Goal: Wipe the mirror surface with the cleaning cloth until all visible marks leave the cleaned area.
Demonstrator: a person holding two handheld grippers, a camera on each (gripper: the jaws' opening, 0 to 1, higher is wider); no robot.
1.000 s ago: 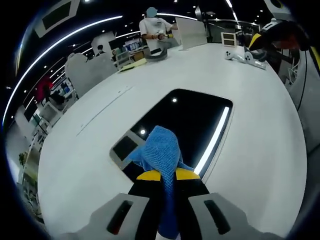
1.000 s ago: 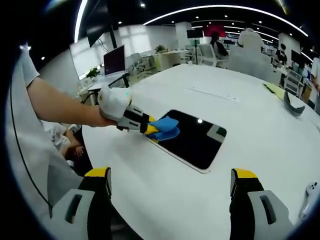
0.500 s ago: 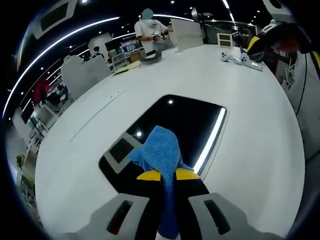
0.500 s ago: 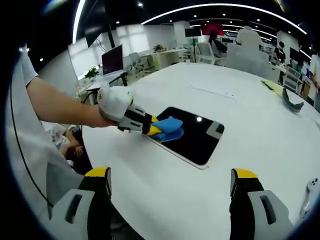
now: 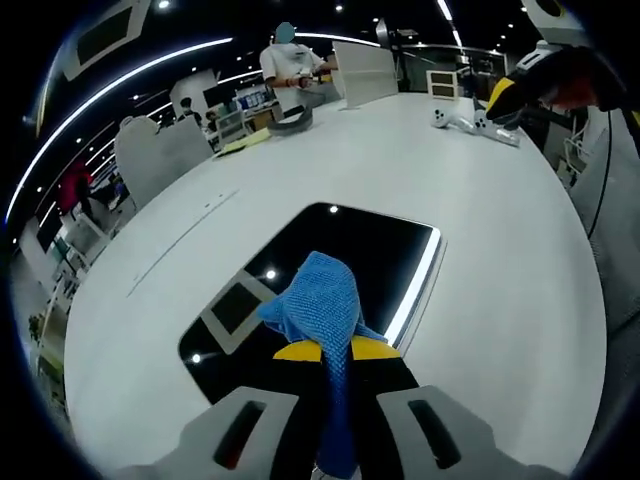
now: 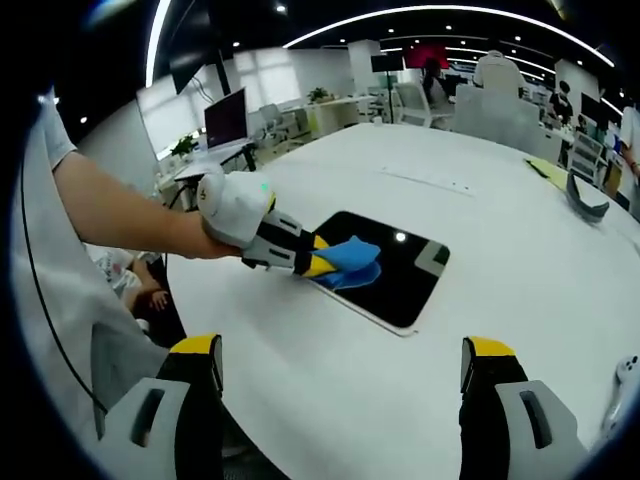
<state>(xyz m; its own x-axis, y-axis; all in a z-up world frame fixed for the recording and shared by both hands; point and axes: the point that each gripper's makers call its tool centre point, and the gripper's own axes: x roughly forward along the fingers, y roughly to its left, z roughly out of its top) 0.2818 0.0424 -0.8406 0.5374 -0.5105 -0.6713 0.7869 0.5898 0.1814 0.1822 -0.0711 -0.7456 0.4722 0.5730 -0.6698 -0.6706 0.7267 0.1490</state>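
A rectangular mirror (image 5: 350, 262) (image 6: 405, 280) lies flat on the white table (image 5: 500, 260) and reflects the dark ceiling and its lights. My left gripper (image 5: 336, 350) (image 6: 322, 264) is shut on a blue cleaning cloth (image 5: 318, 305) (image 6: 352, 260). The cloth bunches out past the yellow fingertips and rests over the mirror's near part. In the right gripper view my right gripper (image 6: 340, 360) stands open, apart from the mirror, with nothing between its jaws. A person's bare arm (image 6: 120, 218) comes in from the left holding the left gripper.
White controllers (image 5: 470, 118) lie at the table's far right. A yellow sheet (image 5: 245, 141) and a dark curved object (image 5: 288, 121) (image 6: 588, 205) sit at the far edge, where a person (image 5: 288, 62) stands. Chairs and desks ring the table.
The left gripper with the cloth has slid further onto the mirror, toward its middle. The right gripper has held still.
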